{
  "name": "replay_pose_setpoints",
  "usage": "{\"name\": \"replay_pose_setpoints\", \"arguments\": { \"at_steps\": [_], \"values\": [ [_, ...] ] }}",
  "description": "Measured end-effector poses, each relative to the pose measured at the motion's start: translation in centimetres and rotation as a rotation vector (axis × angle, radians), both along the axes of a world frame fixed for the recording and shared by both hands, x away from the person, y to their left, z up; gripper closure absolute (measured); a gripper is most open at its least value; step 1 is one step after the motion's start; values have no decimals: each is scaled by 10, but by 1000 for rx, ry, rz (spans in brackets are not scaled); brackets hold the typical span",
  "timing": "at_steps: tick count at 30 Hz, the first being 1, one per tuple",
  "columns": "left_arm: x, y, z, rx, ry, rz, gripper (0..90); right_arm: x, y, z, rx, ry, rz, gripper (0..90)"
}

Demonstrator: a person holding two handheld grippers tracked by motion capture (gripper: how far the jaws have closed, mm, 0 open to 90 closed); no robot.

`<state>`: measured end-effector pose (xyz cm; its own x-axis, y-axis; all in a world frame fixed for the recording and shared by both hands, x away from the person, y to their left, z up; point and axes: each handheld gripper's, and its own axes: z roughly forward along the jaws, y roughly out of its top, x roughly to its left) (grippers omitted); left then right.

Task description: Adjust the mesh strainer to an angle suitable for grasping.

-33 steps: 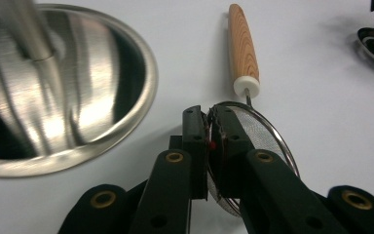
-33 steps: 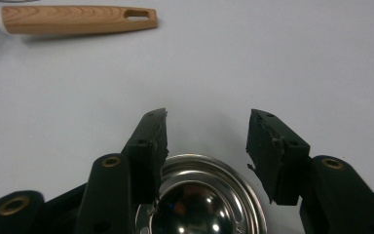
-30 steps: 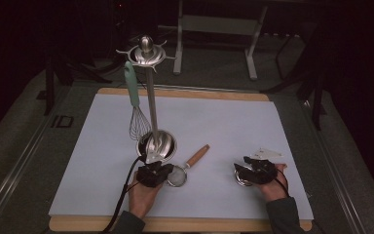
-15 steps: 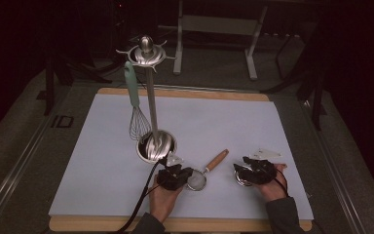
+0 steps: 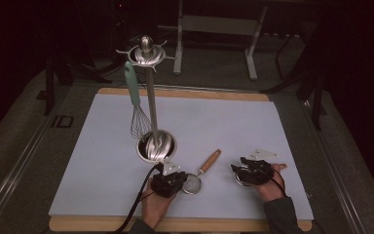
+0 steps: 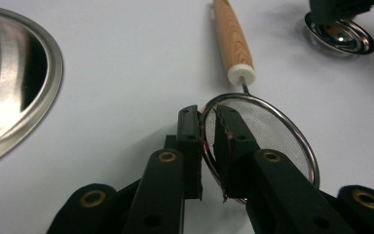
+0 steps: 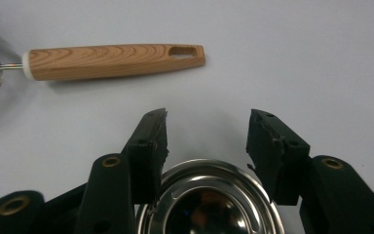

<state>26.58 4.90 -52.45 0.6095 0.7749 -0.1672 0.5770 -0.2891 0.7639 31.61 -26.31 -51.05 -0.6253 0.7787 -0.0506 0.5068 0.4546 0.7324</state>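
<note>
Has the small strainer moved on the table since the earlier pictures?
Yes. The strainer, pinched at its rim by the left claw, has slid right, away from the stand's round base.

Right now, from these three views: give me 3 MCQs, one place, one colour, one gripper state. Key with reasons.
1. Where does the whisk sit?
A. Flat on the mat
B. Hanging from the utensil stand
C. In the right gripper

2. What colour is the whisk's handle?
A. Pale green
B. Red
C. Black

3. What is the left gripper doing?
A. Open above the mat
B. Shut on the stand's pole
C. Shut on the strainer rim

Key: B, it dangles from the stand's top ring; A, the handle is pale green in the high view; C, the jaws pinch the mesh strainer's wire rim in the left gripper view.
</note>
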Motion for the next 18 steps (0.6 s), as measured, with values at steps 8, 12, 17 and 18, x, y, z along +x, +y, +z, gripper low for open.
{"name": "replay_pose_setpoints", "arguments": {
  "at_steps": [8,12,17,18],
  "values": [
    [-13,10,-1,-20,-9,-15,760,0,4,0,-3,-1,8,492],
    [-17,17,2,-34,-24,-36,716,-1,12,1,-11,-3,30,493],
    [-20,39,9,-41,-68,-6,690,1,32,0,-39,11,81,500],
    [-20,42,10,-44,-85,-4,686,2,36,-1,-46,18,83,502]
  ]
}}
